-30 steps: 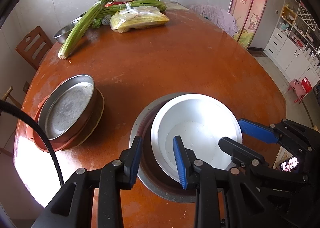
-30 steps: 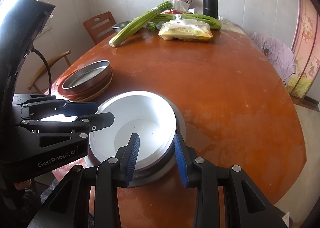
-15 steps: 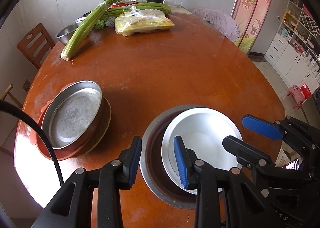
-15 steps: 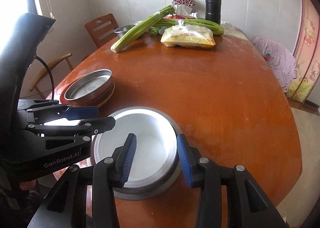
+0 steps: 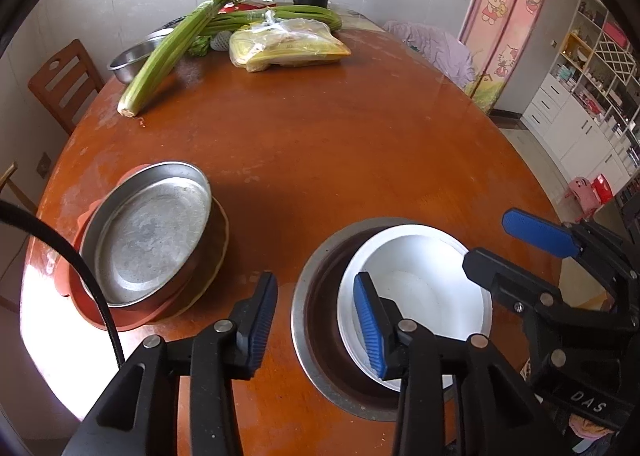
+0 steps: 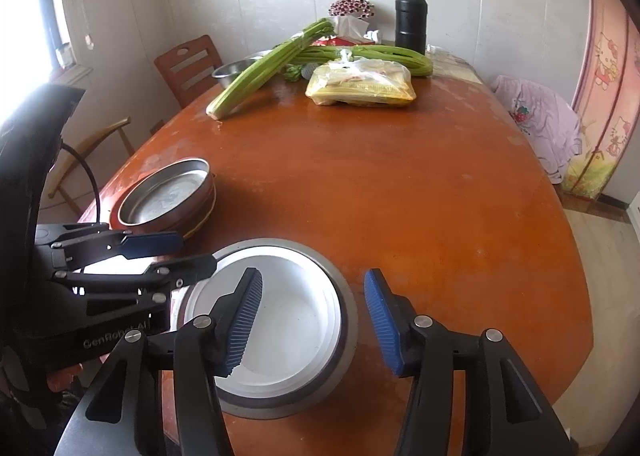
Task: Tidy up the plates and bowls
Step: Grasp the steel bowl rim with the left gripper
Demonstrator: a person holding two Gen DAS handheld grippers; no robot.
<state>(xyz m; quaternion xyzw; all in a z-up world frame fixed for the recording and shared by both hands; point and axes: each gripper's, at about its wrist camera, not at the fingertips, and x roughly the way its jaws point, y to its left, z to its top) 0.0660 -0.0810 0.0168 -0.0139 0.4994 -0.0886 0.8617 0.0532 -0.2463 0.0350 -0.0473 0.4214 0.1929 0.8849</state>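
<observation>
White bowl (image 6: 292, 320) sits nested in the steel basin (image 6: 344, 332) at the counter's (image 6: 400, 192) near edge, both claws, left (image 5: 316, 322) and right (image 6: 312, 320), open and empty; looks light, rigid, slick, so pinch its rim.

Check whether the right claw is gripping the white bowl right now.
Apart. The right wrist view shows the right claw wide open above the white bowl, its fingers clear of the rim, while the bowl sits nested in the steel bowl.

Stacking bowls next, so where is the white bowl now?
The white bowl sits nested inside the steel basin at the table's near edge, right of the plate stack.
</observation>
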